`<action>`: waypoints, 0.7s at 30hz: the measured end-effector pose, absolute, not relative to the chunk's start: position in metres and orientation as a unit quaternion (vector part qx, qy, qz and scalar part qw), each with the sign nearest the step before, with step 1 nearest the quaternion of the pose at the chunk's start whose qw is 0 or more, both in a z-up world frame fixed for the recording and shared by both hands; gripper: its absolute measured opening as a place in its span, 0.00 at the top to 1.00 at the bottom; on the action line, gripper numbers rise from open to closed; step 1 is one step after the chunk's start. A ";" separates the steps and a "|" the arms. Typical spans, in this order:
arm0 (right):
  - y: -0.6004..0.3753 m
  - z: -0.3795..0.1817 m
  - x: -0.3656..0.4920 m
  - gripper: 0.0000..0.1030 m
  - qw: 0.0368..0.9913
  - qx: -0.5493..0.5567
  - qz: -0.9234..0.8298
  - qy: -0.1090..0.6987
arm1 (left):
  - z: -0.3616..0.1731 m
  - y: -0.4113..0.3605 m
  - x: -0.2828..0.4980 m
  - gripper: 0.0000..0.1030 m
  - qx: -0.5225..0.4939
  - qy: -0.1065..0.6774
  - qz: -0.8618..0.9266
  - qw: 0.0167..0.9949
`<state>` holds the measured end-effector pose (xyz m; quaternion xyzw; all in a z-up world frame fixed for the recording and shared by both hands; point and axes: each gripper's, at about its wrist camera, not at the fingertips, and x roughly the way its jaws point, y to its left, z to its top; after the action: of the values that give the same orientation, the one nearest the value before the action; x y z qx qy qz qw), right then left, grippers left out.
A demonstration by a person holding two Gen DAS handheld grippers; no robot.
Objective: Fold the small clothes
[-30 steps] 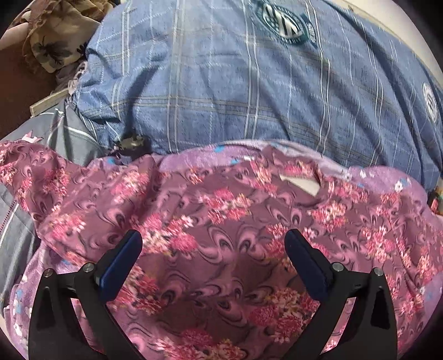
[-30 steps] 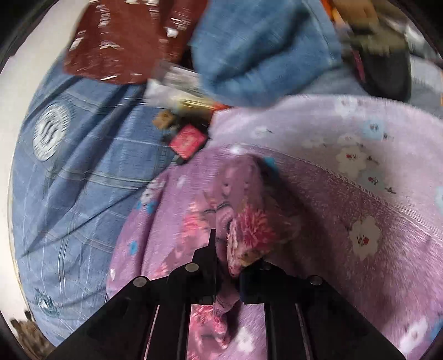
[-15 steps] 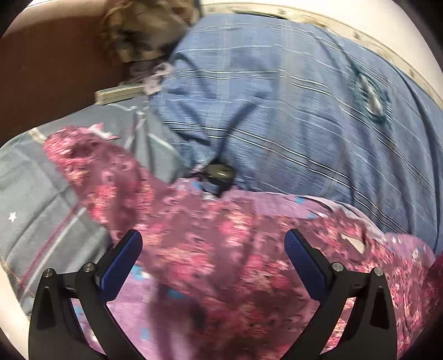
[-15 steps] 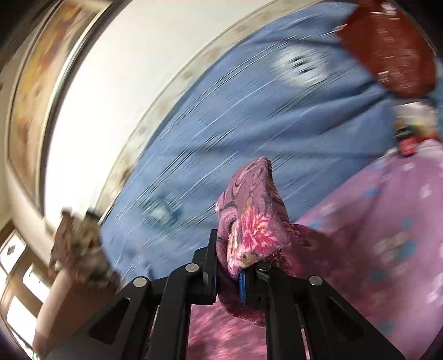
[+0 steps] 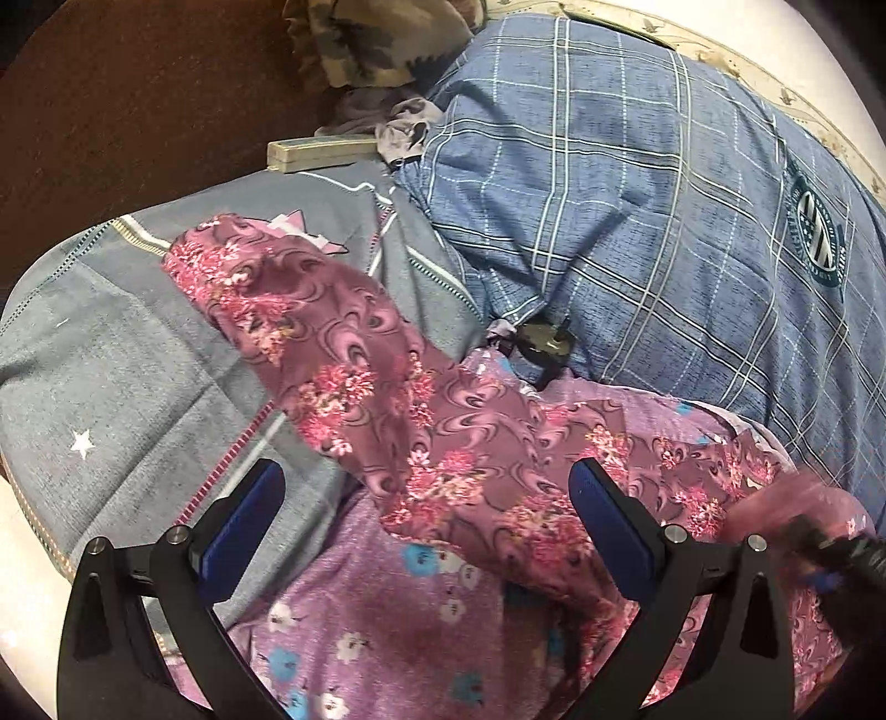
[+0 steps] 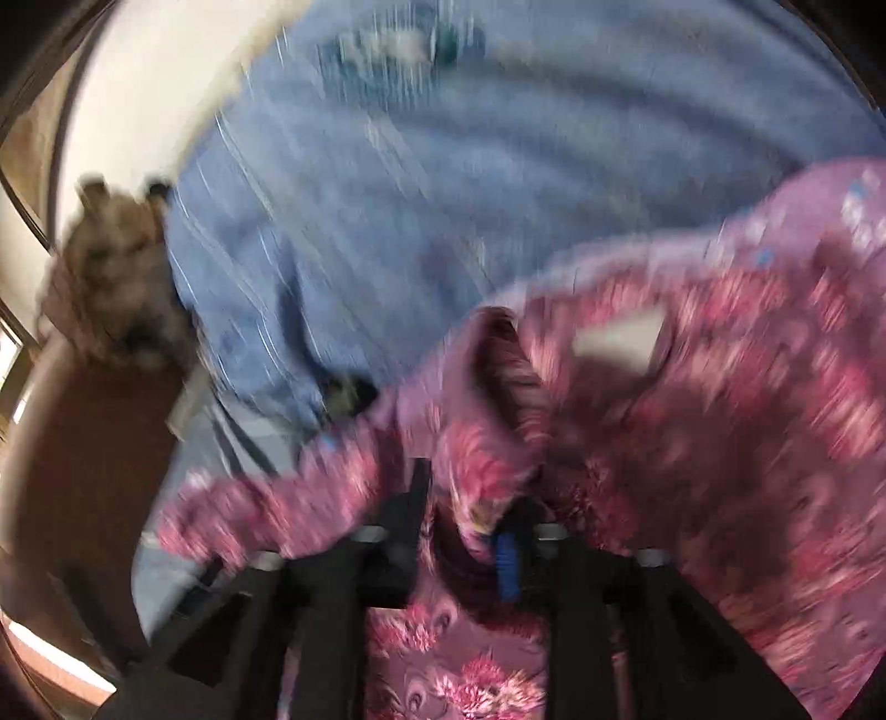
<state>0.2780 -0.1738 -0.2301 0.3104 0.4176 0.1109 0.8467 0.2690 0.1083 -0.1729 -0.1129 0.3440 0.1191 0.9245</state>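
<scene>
Floorboards, dark brown, fill the far left of my left wrist view, and beside them lies a grey quilt (image 5: 127, 354) with a white star. A flat pale box (image 5: 321, 154) sits at its far edge, with a camouflage bundle (image 5: 376, 39) beyond that. My left gripper (image 5: 426, 520) stands with its blue pads wide apart and nothing between them; it hovers over the bed without touching cloth.

Across the middle lies the floral garment (image 5: 398, 399), one sleeve stretched out to the far left over the grey quilt, the body spread to the right over a lilac flowered blanket (image 5: 387, 609). A second ago I saw that garment square on and flat; now I see it from further left, with the sleeve in full view. Far right is the blue checked duvet (image 5: 637, 221) with its round badge, and a small dark object (image 5: 540, 346) sits where duvet meets blanket.

At the near right edge, blurred, comes my right gripper (image 6: 465, 531). It was clamped tight on a bunched fold and swept fast across the bed; its jaws have just been opening, and now stand about half apart. Cloth lies between them, but through the blur I cannot tell whether the pads press it.

I judge the right side has been carried over toward the left and is being let go, so the first fold is about laid. Next I would check the edges line up, then deal with the left sleeve.
</scene>
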 end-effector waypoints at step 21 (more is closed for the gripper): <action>-0.159 -0.285 0.278 0.76 0.816 0.261 0.123 0.501 | -0.166 0.228 0.232 0.00 -0.247 0.293 0.246 0.890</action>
<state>0.2783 -0.1592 -0.2853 0.2608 0.5014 0.1228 0.8158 0.2321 0.2277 -0.1657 -0.2473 0.2926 0.2461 0.8903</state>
